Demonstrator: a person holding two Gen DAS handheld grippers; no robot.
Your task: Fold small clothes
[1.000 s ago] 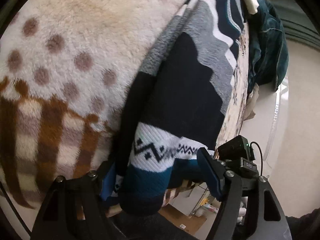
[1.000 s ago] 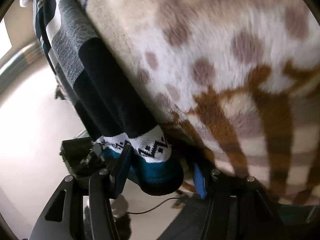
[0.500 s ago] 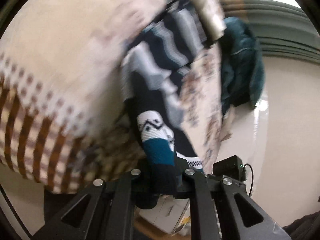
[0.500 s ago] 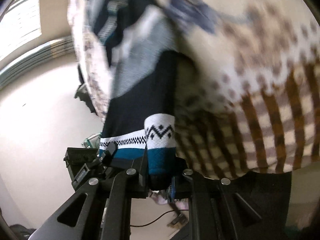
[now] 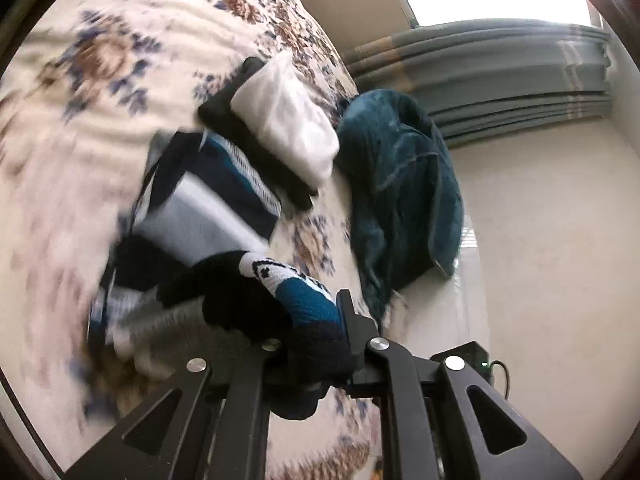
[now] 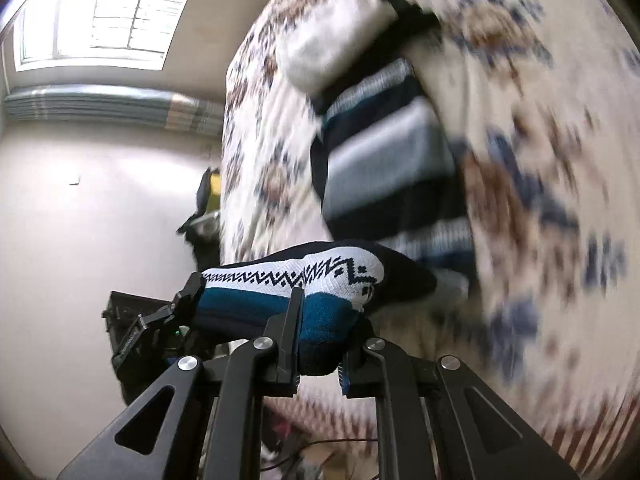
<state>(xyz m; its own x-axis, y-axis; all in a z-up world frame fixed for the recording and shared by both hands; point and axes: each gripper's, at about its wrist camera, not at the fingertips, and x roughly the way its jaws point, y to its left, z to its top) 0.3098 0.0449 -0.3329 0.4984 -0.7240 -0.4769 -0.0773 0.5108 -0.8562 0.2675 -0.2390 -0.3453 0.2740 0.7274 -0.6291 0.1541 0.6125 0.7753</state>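
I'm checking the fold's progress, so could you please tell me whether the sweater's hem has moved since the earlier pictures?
Yes. The sweater's hem has lifted off the blanket and come forward over the sweater, toward the white folded cloth.

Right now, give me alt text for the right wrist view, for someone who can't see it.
The right gripper is clamped on the teal, white-patterned cuff of a striped sock, lifting it above a floral bedspread. The left gripper pinches the cuff's other side; the picture is motion-blurred.
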